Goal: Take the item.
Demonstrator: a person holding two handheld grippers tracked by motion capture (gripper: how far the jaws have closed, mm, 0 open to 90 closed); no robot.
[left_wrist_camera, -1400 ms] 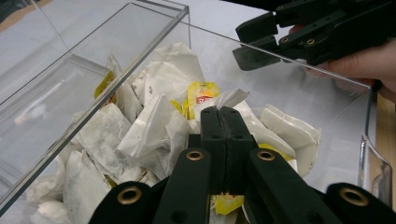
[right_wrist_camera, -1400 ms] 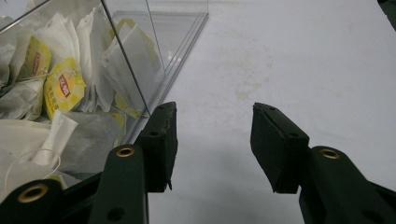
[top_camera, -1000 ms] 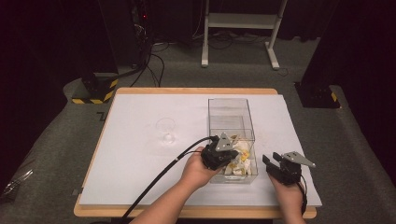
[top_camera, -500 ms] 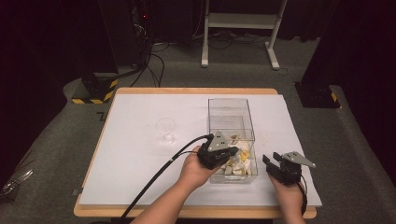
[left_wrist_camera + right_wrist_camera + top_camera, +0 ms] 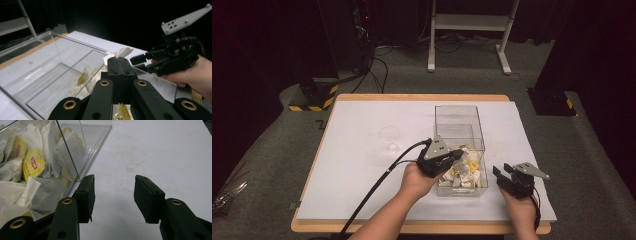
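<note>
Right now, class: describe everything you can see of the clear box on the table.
The box is a clear, hard plastic bin, rectangular, open on top, upright on the white sheet. A clear divider splits it: the far half looks empty, the near half holds tea bags with yellow tags. The left gripper, shut on a tea bag, is over its near half; the right gripper waits open beside it.

Dark room, grey carpet floor (image 5: 592,165), white metal frame (image 5: 472,22) behind — black curtains.
</note>
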